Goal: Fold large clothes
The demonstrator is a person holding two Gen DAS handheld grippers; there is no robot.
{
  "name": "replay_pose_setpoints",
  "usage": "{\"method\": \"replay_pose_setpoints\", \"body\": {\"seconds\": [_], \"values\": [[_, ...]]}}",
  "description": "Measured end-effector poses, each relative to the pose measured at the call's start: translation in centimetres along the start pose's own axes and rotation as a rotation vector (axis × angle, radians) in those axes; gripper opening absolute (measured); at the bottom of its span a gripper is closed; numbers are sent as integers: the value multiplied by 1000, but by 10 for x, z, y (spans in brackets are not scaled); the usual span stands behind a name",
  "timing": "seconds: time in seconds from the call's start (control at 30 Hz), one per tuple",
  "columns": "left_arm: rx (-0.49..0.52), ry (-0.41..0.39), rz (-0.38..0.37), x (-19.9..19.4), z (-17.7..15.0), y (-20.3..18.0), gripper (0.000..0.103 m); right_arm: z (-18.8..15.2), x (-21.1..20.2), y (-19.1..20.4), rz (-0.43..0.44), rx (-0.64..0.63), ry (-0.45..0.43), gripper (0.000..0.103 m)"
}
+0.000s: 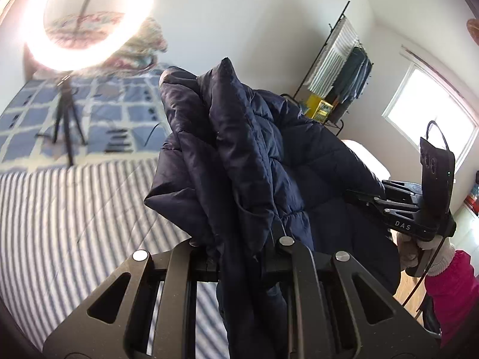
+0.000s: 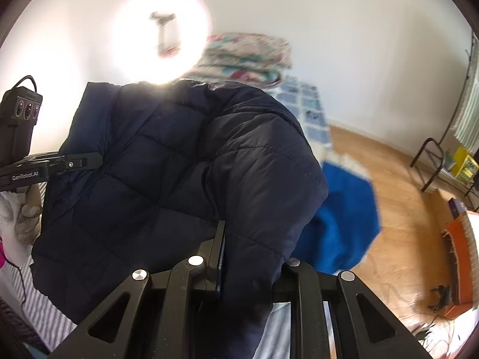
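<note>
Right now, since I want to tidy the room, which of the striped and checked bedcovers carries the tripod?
The blue checked cover carries the tripod; the striped cover lies nearer the camera, without it.

Navy puffer jacket (image 1: 245, 155): quilted synthetic cloth w/ slight sheen, stitched seams. Both grippers (image 1: 239, 264) (image 2: 248, 269): matt black plastic w/ shiny metal pivot pins. Bed sheet (image 1: 74, 209): striped woven cloth, matt. Floor (image 2: 398, 215): smooth wood, light gloss. Glove (image 1: 419, 254): pale knit fabric.
</note>
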State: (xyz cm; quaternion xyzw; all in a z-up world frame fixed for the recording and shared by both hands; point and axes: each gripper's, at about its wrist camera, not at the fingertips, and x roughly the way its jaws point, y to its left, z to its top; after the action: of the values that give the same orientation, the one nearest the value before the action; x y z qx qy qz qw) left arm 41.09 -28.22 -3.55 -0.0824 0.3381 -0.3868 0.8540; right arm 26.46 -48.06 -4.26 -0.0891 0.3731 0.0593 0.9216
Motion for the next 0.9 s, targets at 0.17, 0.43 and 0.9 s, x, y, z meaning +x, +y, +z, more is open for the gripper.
{"method": "replay_pose_setpoints", "body": {"seconds": [0.17, 0.43, 0.9], "values": [[29, -23, -35, 64, 45, -15, 14, 30, 21, -62, -84, 17, -42, 18], [7, -17, -30, 157, 80, -18, 14, 51, 75, -123, -148, 29, -26, 18], [-95, 50, 164, 201, 55, 30, 64, 55, 172, -164, -364, 36, 43, 66]]}}
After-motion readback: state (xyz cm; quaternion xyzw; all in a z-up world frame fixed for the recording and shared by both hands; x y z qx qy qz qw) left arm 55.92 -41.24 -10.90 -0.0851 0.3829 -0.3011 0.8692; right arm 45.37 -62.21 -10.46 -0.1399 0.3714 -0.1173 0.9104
